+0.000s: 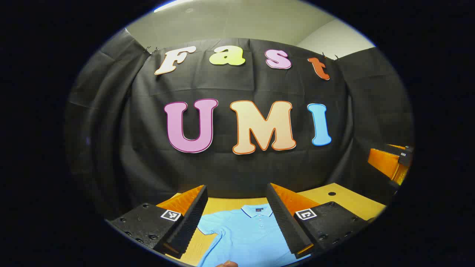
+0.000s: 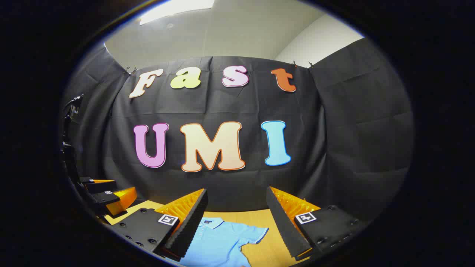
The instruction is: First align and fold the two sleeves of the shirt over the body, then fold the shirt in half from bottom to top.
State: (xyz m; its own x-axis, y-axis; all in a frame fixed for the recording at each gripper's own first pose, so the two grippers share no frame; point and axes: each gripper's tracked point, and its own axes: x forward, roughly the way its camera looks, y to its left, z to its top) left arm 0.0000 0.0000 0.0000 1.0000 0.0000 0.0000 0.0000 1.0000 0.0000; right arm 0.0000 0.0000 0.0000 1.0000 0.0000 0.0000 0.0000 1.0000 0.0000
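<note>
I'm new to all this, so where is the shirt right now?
The blue shirt lies flat on the wooden table, collar toward the black cloth wall, seen between the open fingers of the left gripper and the right gripper.

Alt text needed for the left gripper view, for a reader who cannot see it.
The left gripper, jaws open and empty, hangs above a light blue polo shirt lying flat on a wooden table, collar toward the black cloth wall.

Black cloth wall (image 1: pixel 237 167) hangs in front of me, creased, clipped at its top corners. Above the cloth: pale ceiling (image 2: pixel 222 33) w/ a lit panel (image 2: pixel 178 8). Below the cloth: wood desk (image 1: pixel 345 200), yellowish, one small dark hole.
</note>
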